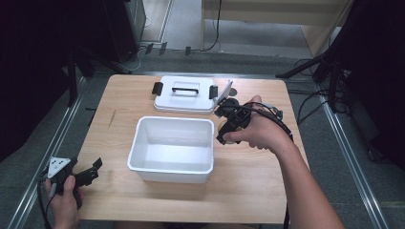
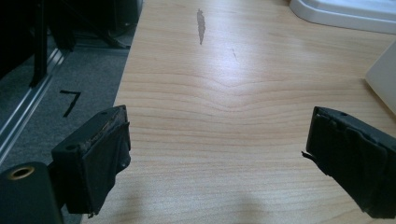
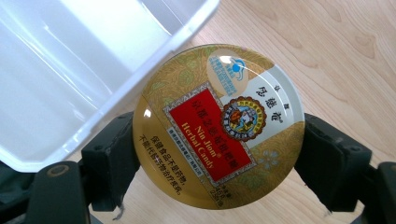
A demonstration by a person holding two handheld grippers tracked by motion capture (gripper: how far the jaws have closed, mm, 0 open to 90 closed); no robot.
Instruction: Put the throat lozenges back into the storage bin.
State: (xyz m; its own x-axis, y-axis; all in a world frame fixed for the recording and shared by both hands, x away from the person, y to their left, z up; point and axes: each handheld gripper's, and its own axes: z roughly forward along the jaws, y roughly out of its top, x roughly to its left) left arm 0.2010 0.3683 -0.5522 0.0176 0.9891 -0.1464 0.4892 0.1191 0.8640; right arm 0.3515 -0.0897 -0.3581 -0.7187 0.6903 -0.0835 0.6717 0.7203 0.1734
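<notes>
Right gripper (image 3: 219,154) has its two black jaws clamped on opposite edges of the round gold herbal-candy tin (image 3: 218,126), held flat with the printed lid up, just outside the right rim of the open white rectangular plastic bin (image 1: 143,138). The bin's cavity lies directly to the tin's left; its long axis runs left-right. Left gripper (image 2: 219,154), empty and wide open, rests well off the bin's near-left corner, so the right hand is nearer. White latch-handled lid (image 1: 184,94) lies behind the bin.

I see a white lid (image 1: 184,94) with black clips lying flat on the wooden table (image 1: 258,191) just behind the white tub (image 1: 172,149), with a dark mark (image 2: 201,24) left of that tub.
</notes>
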